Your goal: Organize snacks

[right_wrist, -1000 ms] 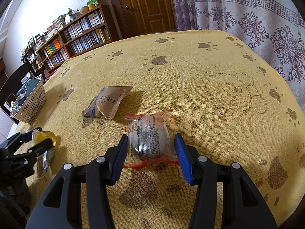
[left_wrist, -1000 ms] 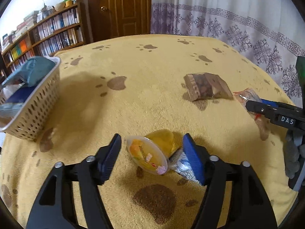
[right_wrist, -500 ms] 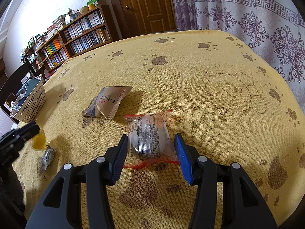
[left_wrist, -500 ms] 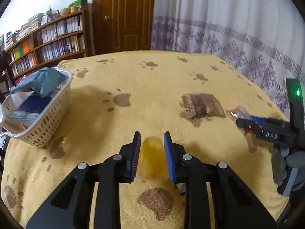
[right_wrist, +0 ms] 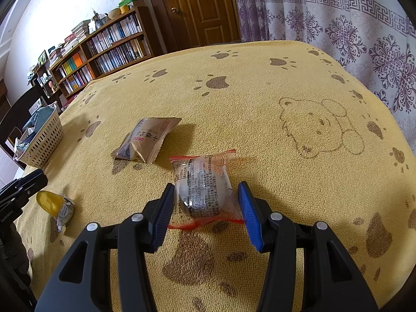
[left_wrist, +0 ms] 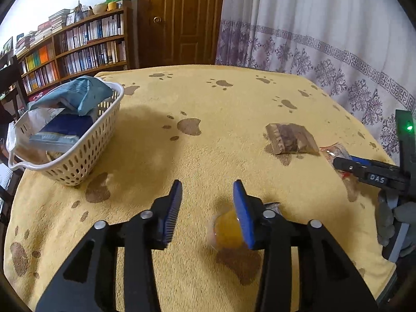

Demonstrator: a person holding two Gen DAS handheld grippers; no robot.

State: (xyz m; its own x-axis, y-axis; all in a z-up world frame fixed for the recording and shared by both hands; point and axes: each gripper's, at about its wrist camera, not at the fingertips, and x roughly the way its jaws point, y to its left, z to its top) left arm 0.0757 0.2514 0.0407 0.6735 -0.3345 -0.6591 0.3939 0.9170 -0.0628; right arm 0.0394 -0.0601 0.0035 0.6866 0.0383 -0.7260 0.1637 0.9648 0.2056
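On my left wrist feed, the left gripper [left_wrist: 206, 205] has its jaws spread with nothing between them. The yellow jelly cup [left_wrist: 227, 230] sits on the yellow paw-print cloth [left_wrist: 221, 104] covering the worktop, partly hidden behind the right-hand finger; it looks blurred there, so I cannot tell whether the finger touches it. From the right wrist feed I see the same cup lying on its side, with a small crumpled silver wrapper [right_wrist: 65, 212] just beside it.

The white slotted basket [left_wrist: 85, 153] stands at the left edge of the worktop, well apart from the left gripper. It holds a pale blue packet [left_wrist: 78, 96] on top, a dark blue packet [left_wrist: 66, 127] under it, and other wrappers I cannot make out.

The right gripper [right_wrist: 205, 208] has its jaws spread on either side of a clear packet with red edges [right_wrist: 202, 184], which lies flat on the cloth. The fingers stand close to its sides, not pinching it as far as I can see. A brown snack packet [right_wrist: 148, 139] lies just beyond, near it but apart. In the left feed I also see a gloved hand [left_wrist: 392, 223] on the right gripper's handle at the frame's right edge.
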